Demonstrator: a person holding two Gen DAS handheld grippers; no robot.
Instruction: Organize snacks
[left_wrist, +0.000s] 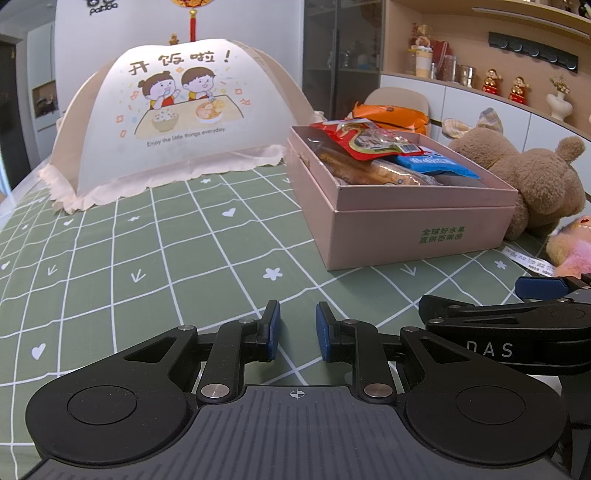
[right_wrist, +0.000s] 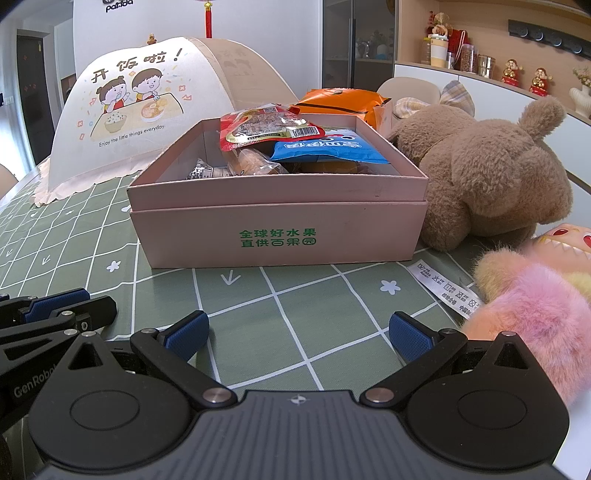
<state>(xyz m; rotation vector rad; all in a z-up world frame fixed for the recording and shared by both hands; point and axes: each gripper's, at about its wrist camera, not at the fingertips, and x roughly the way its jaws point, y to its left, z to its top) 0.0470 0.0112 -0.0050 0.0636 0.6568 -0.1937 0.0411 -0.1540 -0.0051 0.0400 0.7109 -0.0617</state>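
Green checked tablecloth with white stars, hearts and arrows covers the table, with shelves of jars and figurines behind. At the far left stands a mesh food cover printed with two cartoon children eating. To its right sits a brown plush bear, lying against the right wall of a pink cardboard box with green Chinese lettering on the front. A fluffy pink plush toy lies nearer, beside the right gripper. Behind the box rests an orange snack bag. Inside the box lie a red snack packet on top, a blue snack packet to its right, and a clear-wrapped pastry beneath them. The right gripper hovers low before the box, fingers spread wide, holding nothing. The left gripper hovers alongside, fingers narrowly apart, empty
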